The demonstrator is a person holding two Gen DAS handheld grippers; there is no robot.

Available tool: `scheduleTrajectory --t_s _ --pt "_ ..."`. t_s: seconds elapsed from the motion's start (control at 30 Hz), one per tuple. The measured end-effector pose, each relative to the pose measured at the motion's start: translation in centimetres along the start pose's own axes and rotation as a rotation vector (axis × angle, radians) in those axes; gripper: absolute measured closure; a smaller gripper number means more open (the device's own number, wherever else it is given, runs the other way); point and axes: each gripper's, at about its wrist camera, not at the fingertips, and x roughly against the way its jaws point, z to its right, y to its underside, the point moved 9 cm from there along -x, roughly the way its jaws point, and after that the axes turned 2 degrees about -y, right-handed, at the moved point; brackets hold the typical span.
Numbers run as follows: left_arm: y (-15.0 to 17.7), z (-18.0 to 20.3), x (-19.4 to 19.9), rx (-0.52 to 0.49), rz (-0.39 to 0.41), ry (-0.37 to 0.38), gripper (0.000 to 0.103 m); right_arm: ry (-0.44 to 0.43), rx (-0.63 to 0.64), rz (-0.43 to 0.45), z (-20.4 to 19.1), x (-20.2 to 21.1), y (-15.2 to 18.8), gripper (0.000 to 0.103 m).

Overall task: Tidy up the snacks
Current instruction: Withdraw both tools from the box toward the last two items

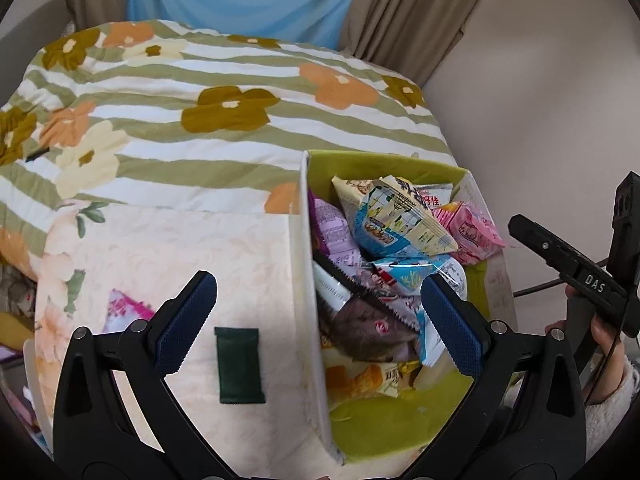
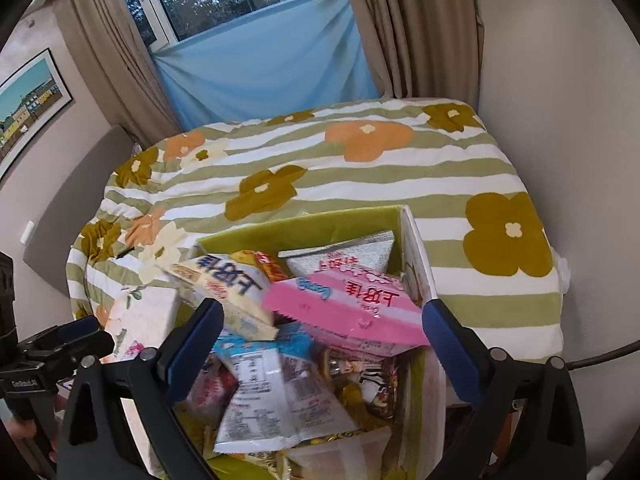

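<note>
Left gripper [image 1: 318, 324] with jaws spread wide, holding nothing, straddling the left wall of the green-lined box [image 1: 400, 420]; blue left pad over the box's open floral lid [image 1: 180, 264], right pad just above the packets. Inside the box, a loose heap of snack packets: a pale blue and cream packet [image 1: 394, 220] on top, a pink packet [image 1: 470, 234] toward the right wall, a purple one [image 1: 334, 228] against the left wall, a brownish one [image 1: 372, 328] lower down. On the lid, a dark green sachet [image 1: 239, 365] lying flat, and a pink-and-white packet [image 1: 124, 308] just beside the left finger. Right gripper [image 2: 322, 344] likewise wide open and empty-handed, poised above the same box [image 2: 416, 248], over a big pink packet [image 2: 352, 308] and a white packet with printed text [image 2: 276, 396]. Box resting on a bed under a striped flower quilt [image 2: 360, 184]
</note>
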Motion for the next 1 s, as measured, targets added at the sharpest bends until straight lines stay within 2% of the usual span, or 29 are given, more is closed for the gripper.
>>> scheduleTrajectory --t_s 0.23,0.57,0.77,1.0 --pt "0.1 -2.9 4.7 -0.009 0.067 -0.003 0.001 -0.006 0.041 0.068 -3.8 3.7 -0.4 0.004" --pt "-0.4 -12.0 11.2 -0.03 0.128 -0.04 0.001 -0.001 0.079 0.137 -13.3 7.2 1.8 0.004" --pt "0.9 -16.7 12.0 -0.072 0.088 -0.027 0.001 0.024 0.101 0.142 -19.5 6.9 4.8 0.004" --pt "3.3 -20.6 10.3 -0.108 -0.006 0.033 0.001 0.058 0.079 0.138 -24.9 4.3 9.1 0.004"
